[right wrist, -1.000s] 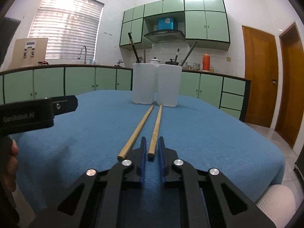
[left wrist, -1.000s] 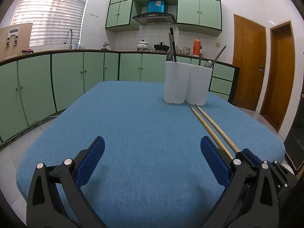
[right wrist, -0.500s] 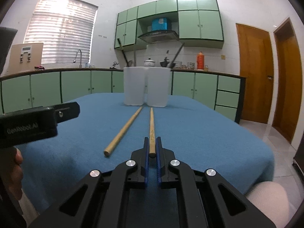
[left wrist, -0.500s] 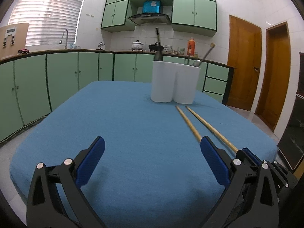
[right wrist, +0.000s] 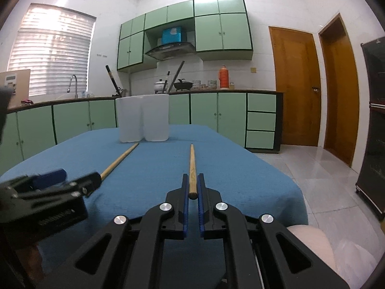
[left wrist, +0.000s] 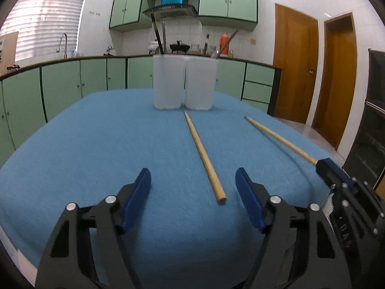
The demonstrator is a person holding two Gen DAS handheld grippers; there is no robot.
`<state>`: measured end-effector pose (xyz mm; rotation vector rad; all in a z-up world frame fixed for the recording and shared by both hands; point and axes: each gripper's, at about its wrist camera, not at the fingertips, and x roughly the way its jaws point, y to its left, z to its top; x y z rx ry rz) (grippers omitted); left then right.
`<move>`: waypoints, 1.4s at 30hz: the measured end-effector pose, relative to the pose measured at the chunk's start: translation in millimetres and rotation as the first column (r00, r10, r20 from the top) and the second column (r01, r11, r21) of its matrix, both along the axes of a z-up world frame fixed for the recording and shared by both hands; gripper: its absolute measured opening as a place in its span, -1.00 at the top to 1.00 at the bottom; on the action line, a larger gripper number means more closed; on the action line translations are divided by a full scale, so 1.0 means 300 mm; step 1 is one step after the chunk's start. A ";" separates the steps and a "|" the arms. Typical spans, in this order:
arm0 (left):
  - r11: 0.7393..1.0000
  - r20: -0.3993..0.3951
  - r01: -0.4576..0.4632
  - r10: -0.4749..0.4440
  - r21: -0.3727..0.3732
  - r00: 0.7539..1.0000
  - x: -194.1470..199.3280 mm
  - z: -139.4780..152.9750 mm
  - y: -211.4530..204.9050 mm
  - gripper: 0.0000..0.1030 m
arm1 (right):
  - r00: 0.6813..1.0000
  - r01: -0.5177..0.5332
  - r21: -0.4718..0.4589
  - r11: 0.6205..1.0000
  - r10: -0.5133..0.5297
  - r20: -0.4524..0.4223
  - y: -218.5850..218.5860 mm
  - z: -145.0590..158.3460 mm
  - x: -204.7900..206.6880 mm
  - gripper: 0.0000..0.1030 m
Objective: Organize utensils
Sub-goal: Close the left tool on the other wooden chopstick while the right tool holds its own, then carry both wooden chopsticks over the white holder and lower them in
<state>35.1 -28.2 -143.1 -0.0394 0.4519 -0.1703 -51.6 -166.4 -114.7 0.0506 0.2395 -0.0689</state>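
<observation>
Two wooden chopsticks are on the blue-clothed table [left wrist: 96, 144]. My right gripper [right wrist: 191, 185] is shut on the near end of one chopstick [right wrist: 191, 166] and holds it level above the cloth; it also shows in the left wrist view [left wrist: 276, 138]. The other chopstick [left wrist: 204, 156] lies on the cloth between the fingers of my open left gripper [left wrist: 192, 183], its near end just ahead of them. A white two-part utensil holder [left wrist: 184, 83] with several utensils stands at the far side, also in the right wrist view [right wrist: 143, 119].
The table's right edge [right wrist: 276, 168] drops to a tiled floor. Green kitchen cabinets [right wrist: 216, 115] and a counter run behind the table. Two wooden doors [right wrist: 296, 89] stand at the right. The left gripper shows at the left in the right wrist view [right wrist: 48, 185].
My right gripper has lifted its chopstick and moved it right, away from the other one. My left gripper has moved right, so the lying chopstick now sits between its fingers, which have narrowed.
</observation>
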 end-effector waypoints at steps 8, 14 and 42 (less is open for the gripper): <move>0.999 0.012 -0.036 0.036 0.017 0.999 -0.007 -0.016 -0.040 0.13 | 1.000 -0.001 0.020 1.000 0.001 0.003 -0.015 -0.003 -0.003 0.87; 0.999 0.011 -0.028 0.028 0.039 1.000 -0.005 -0.018 -0.084 0.82 | 1.000 0.004 0.028 1.000 -0.004 0.006 -0.019 0.002 -0.001 0.87; 1.000 0.162 0.008 -0.011 0.020 0.987 -0.062 0.305 -0.040 0.89 | 0.976 -0.094 -0.017 0.995 0.096 0.194 -0.031 0.322 0.007 0.87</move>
